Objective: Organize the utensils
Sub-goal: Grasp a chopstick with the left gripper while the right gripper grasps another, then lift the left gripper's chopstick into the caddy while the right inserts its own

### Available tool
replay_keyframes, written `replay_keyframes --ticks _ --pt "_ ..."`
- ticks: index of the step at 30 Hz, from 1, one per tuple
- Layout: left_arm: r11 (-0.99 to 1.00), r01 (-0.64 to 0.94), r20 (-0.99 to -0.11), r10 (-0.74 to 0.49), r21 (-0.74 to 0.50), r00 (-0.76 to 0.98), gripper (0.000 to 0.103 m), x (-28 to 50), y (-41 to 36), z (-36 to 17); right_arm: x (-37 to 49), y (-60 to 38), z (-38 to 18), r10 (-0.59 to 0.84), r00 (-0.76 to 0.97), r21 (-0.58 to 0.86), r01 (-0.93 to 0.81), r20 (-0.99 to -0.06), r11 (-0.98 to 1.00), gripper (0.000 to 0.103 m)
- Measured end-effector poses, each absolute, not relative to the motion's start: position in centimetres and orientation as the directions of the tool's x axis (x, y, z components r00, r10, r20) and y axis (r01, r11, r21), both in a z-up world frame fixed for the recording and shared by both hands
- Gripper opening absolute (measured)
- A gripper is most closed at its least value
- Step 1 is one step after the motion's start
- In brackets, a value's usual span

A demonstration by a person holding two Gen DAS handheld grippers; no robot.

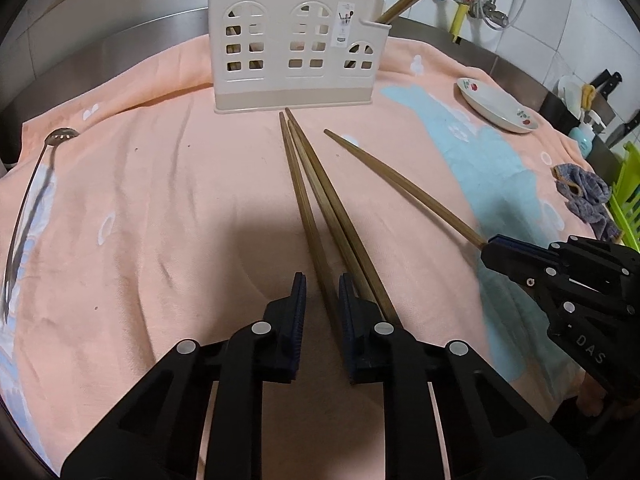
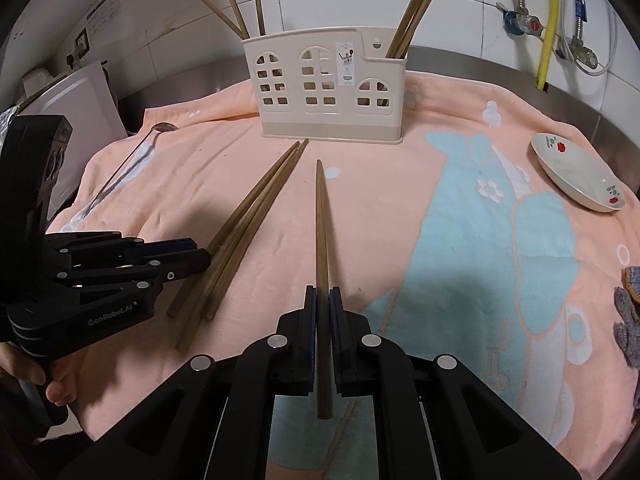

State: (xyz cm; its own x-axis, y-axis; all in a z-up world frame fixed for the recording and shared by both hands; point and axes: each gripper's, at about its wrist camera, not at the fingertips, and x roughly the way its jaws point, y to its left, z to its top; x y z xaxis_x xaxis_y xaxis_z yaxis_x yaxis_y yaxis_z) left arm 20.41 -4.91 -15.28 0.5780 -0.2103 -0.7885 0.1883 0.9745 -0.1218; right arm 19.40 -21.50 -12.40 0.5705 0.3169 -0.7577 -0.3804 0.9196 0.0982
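Chopsticks, 3 of them (image 1: 320, 208), are lying together on the peach towel (image 1: 160, 200) before the cream utensil holder (image 1: 296, 48). The left claw (image 1: 322, 292) is gaping narrowly around their near ends. The right claw (image 2: 323, 300) is pinching a single chopstick (image 2: 321, 232).

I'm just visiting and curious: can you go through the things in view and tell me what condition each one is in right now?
left gripper: open, fingers astride one loose chopstick.
right gripper: shut on a single chopstick.
loose chopsticks: three, lying bunched on the towel.
utensil holder: upright, chopsticks standing in both end compartments.
metal ladle: lying flat at the towel's edge.
dish: right way up, nothing in it.
grey cloth: crumpled.
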Motion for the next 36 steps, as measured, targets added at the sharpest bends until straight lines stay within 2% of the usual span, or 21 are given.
replay_keyframes --ticks 9,12,16,36 --pt "0.978 0.182 -0.805 -0.186 -0.099 0.564 0.016 20.9 -5.4 -15.6 19.4 -21.5 -12.4 0.315 0.575 0.095 -0.380 -0.755 0.920 0.006" --pt "0.981 0.184 -0.805 -0.162 -0.066 0.570 0.010 20.9 -5.8 -15.6 19.4 -21.4 -12.1 0.317 0.578 0.093 -0.383 -0.752 0.919 0.006" --pt "0.981 0.184 -0.800 -0.159 -0.063 0.578 0.009 20.8 -5.5 -15.2 19.2 -21.4 -11.3 0.318 0.590 0.084 -0.388 -0.742 0.918 0.007" --pt "0.971 0.218 -0.640 -0.228 -0.096 0.734 0.005 21.6 -2.1 -6.6 21.4 -20.3 -2.3 0.364 0.707 0.033 -0.435 -0.606 0.900 0.006"
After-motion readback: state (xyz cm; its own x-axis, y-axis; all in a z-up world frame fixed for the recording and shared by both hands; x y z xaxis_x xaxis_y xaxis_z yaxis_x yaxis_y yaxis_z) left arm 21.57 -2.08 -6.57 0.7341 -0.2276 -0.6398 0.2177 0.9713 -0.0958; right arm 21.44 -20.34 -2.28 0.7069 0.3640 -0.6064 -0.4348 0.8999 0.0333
